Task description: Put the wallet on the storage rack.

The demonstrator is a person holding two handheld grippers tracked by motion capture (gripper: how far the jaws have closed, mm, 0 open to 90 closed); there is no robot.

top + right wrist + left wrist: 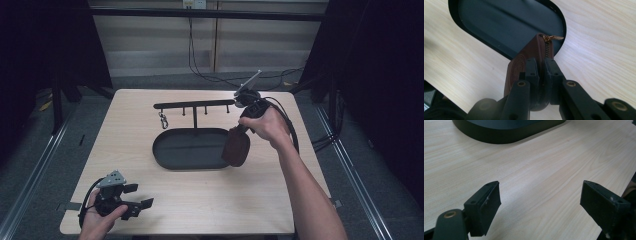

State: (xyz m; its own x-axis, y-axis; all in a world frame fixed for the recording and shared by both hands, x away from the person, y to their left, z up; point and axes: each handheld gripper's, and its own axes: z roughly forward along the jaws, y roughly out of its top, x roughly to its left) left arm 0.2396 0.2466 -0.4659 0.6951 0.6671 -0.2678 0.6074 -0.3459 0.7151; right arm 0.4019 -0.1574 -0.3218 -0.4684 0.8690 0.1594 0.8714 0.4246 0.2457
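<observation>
A: At the centre of the table (150, 210) sits a black oval tray (175, 155). Is anything in it?

B: Its dark floor looks bare in the high view. A thin black rack (194, 104) with a crossbar and small pegs rises from its 12 o'clock edge, and a small metal clasp (163, 120) hangs near the bar's 9 o'clock end.

A: Where is the brown pouch?

B: The brown pouch (236, 146) hangs at the tray's 3 o'clock end, above the rim. The right gripper (541, 72) has its two black jaws pressed together on the pouch, held from above by the person's right hand (265, 125).

A: What does the right gripper view add?

B: It shows the pouch edge-on, with a zipper running up to a gold pull (552, 38) and a round embossed mark on its side, which the high view is too small to show.

A: And the left gripper?

B: The left gripper (137, 197) is at the table's 7 o'clock corner, jaws spread wide with nothing between them. The left gripper view shows bare wood and the tray's outer wall at 12 o'clock.
</observation>
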